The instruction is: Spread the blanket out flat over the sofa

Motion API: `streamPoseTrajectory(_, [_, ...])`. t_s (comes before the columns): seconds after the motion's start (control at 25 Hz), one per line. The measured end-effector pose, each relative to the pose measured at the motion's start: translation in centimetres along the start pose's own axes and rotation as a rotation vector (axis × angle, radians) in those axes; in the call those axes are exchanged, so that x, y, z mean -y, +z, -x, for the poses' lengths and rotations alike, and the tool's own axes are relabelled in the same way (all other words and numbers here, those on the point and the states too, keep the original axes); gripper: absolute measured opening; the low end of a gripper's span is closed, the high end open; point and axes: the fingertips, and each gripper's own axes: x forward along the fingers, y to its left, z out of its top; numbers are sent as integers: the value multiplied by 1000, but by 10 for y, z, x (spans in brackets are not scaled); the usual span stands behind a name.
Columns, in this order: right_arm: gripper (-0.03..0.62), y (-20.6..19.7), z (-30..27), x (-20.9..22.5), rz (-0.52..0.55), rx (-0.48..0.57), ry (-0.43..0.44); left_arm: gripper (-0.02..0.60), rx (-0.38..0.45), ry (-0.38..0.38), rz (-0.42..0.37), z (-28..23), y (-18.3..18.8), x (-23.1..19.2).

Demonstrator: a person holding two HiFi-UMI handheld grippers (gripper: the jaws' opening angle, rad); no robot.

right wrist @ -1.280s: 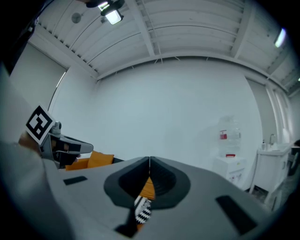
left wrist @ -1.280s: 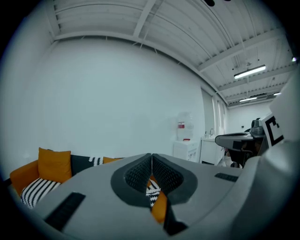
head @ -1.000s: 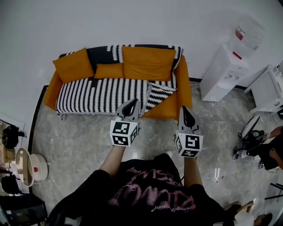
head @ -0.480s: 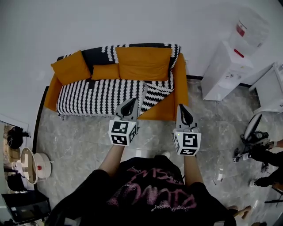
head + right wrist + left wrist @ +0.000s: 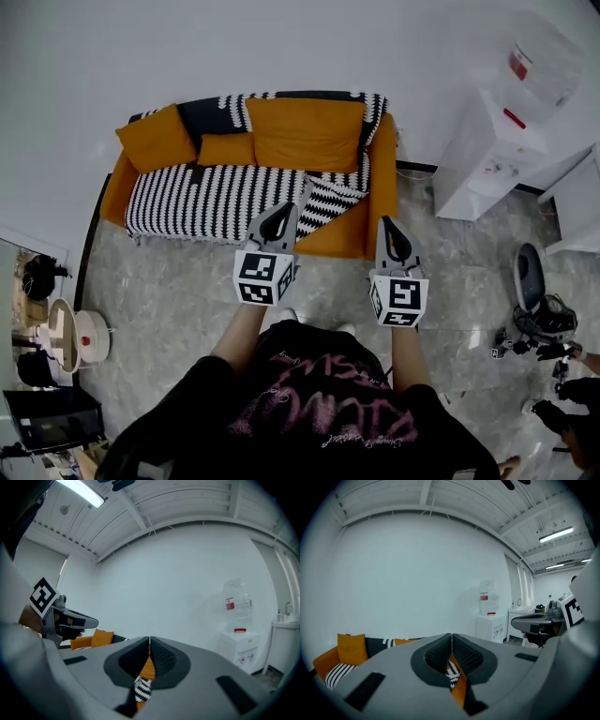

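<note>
I've brought left gripper (image 5: 280, 216) and right gripper (image 5: 391, 229), both clenched empty, nearer the sofa (image 5: 352, 240) within 1 s; blanket (image 5: 216, 199) corner still folded back; flattening it comes next.

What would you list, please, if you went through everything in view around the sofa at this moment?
sofa: one, orange, against the white wall
blanket: one, black-and-white striped, over the seat and back; its right corner is turned over, leaving the seat's right end bare
cushions: three, orange, along the sofa back
water dispenser: one, white, right of the sofa
floor: grey marble tiles
left gripper: one, grey, shut and empty, in front of the sofa
right gripper: one, grey, shut and empty, beside the left
shirt: one, black with pink print, bottom of the head view
</note>
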Motion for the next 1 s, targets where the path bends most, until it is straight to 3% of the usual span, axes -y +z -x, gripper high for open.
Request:
streamPoseTrajectory(0.28, [21, 0, 3, 6, -27, 26, -6, 15, -10, 19, 5, 2, -6, -1])
streamPoseTrajectory(0.6, [21, -9, 0, 8, -20, 32, -54, 15, 6, -9, -4, -7, -9, -6])
streamPoseTrajectory(1.0, [21, -13, -43, 4, 10, -9, -89, 15, -9, -33, 68, -44, -22, -45])
